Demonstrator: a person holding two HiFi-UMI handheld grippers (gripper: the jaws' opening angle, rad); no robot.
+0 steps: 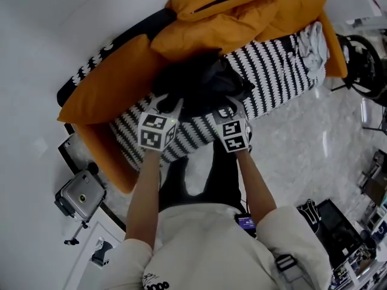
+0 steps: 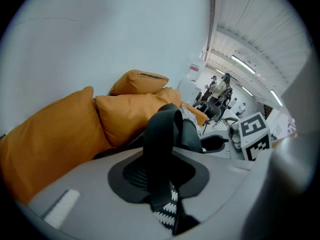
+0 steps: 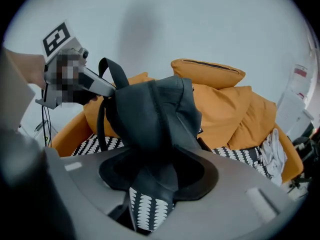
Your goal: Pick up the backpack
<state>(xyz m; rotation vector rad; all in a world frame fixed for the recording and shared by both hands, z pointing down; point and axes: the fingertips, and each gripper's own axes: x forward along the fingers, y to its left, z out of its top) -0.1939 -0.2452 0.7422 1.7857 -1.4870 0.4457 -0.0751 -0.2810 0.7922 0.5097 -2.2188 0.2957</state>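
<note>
The black backpack (image 1: 199, 83) lies on a sofa with a black-and-white patterned seat (image 1: 284, 71) and orange cushions. My left gripper (image 1: 164, 106) is at its near left side. In the left gripper view its jaws (image 2: 162, 184) are shut on a broad black strap (image 2: 162, 134) that runs up between them. My right gripper (image 1: 227, 110) is at the near right side. In the right gripper view its jaws (image 3: 150, 184) pinch the backpack's dark fabric (image 3: 150, 114), and the bag's body bulges up in front of them. The left gripper (image 3: 75, 79) shows there by a thin strap loop.
Orange cushions (image 1: 224, 17) are stacked behind the bag and an orange armrest (image 1: 103, 89) stands at the left. A pale cloth (image 1: 311, 41) lies on the sofa's right end. A grey device on a stand (image 1: 78, 192) is on the floor at left, a chair (image 1: 363, 65) at right.
</note>
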